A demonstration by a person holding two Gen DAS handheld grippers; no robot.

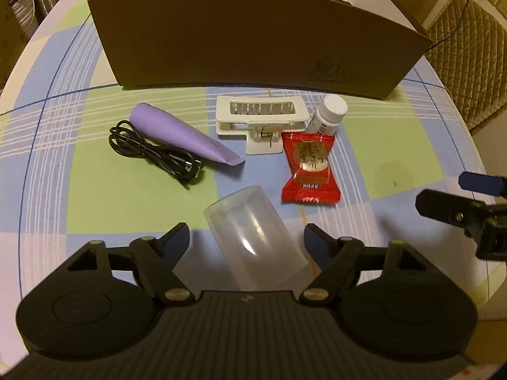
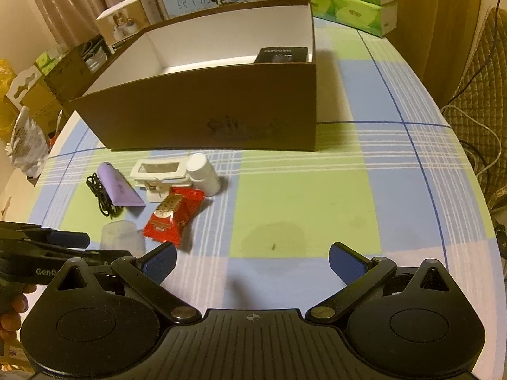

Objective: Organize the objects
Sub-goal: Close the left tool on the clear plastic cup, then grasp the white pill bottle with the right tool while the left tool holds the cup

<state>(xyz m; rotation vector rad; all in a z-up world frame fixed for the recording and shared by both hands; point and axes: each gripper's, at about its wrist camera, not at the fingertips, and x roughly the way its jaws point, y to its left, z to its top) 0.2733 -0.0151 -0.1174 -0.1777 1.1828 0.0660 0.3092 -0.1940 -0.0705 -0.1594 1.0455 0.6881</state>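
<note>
Left gripper (image 1: pixel 247 237) at translucent cup (image 1: pixel 253 237).
We saw its jaws apart around the cup, not pressing; right gripper (image 2: pixel 252 258) jaws apart, empty.

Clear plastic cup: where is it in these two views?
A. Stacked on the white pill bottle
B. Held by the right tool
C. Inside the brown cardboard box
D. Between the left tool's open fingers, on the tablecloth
D: the clear plastic cup sits upside down between the fingers of the left tool, with gaps either side.
</note>
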